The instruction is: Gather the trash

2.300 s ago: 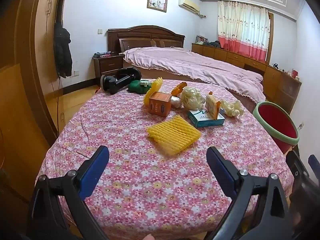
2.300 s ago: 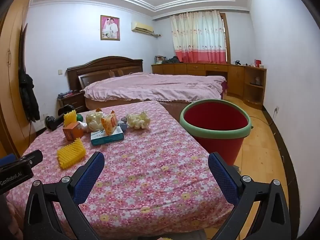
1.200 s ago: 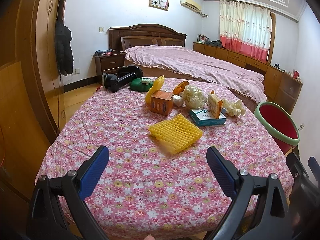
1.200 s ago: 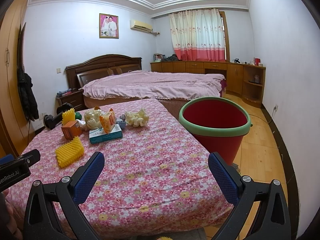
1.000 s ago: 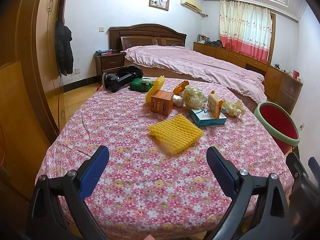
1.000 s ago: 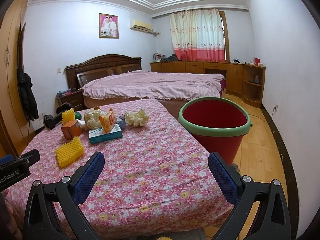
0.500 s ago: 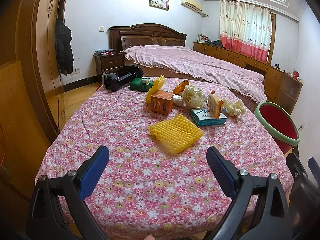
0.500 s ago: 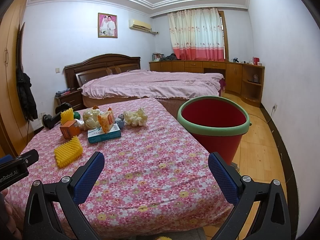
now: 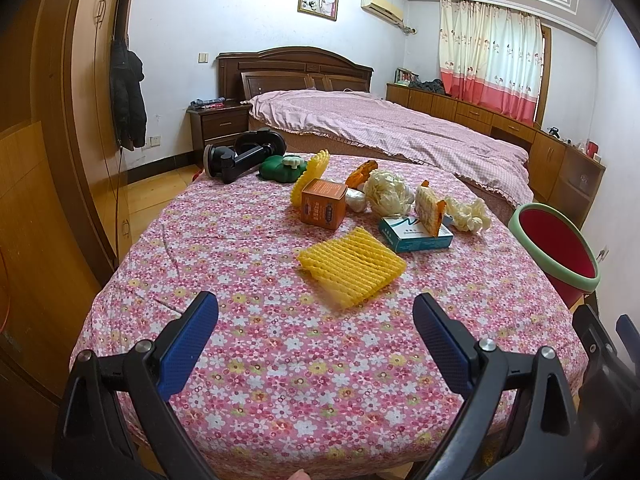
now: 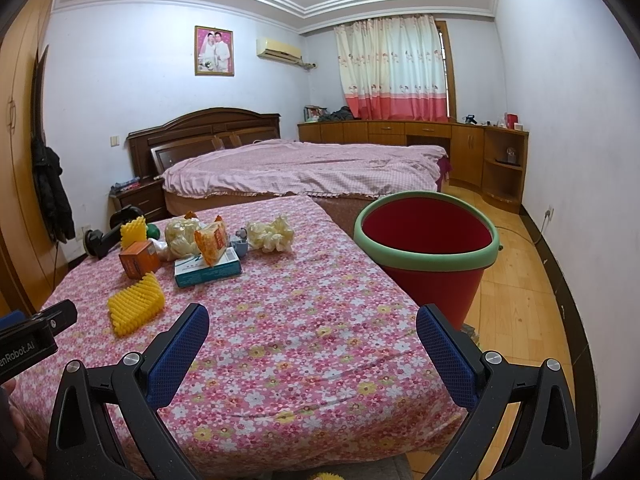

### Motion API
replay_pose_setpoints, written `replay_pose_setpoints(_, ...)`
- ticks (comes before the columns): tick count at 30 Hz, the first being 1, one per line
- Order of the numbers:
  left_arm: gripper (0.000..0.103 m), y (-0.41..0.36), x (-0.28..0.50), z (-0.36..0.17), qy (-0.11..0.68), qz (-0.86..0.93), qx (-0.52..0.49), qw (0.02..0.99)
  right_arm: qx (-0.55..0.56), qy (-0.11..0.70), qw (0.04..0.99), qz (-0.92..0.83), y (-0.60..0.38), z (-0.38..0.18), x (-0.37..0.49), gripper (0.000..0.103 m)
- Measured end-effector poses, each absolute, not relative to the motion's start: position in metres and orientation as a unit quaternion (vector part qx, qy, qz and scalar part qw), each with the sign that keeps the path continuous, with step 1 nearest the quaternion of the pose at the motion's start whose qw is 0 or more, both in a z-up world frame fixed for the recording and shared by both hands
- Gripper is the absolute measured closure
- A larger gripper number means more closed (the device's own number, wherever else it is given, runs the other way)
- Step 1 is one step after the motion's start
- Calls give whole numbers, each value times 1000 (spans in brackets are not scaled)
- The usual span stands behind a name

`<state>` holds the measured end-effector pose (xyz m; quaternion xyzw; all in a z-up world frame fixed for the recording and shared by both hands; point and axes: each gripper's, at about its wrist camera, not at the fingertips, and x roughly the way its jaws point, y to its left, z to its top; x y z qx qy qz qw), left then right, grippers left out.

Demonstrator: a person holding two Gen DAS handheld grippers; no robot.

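Observation:
Trash lies on a table with a pink flowered cloth (image 9: 256, 352): a flat yellow foam net (image 9: 352, 266) (image 10: 136, 304), an orange box (image 9: 323, 208) (image 10: 139, 264), a teal-and-white carton (image 9: 416, 234) (image 10: 208, 270), an orange snack packet (image 9: 429, 209) (image 10: 211, 245), crumpled white wraps (image 9: 388, 199) (image 9: 468, 214) and a second, upright foam net (image 9: 310, 176). A red bin with a green rim (image 10: 428, 254) (image 9: 560, 256) stands on the floor at the table's right edge. My left gripper (image 9: 316, 328) is open, short of the flat net. My right gripper (image 10: 312, 334) is open over the cloth, left of the bin.
A black suction-cup mount (image 9: 240, 156) and a green object (image 9: 282, 168) rest at the table's far end. Beyond are a bed (image 10: 304, 172), a nightstand (image 9: 218, 124) and low cabinets (image 10: 432, 148). A wooden wardrobe (image 9: 52, 160) lines the left; wooden floor (image 10: 516, 292) lies right.
Both views have drifted only slightly; the right view has turned a little to the right, so the objects sit a little further left. Both grippers stay open and the trash has not moved.

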<state>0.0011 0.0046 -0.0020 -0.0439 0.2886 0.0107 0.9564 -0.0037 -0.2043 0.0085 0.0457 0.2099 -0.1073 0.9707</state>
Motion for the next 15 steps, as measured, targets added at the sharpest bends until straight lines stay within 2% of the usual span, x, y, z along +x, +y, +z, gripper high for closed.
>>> replay_pose_setpoints(15,6,5,1,-3,290,11,-45,956,46,211,970,-108,-205,8,-4,0)
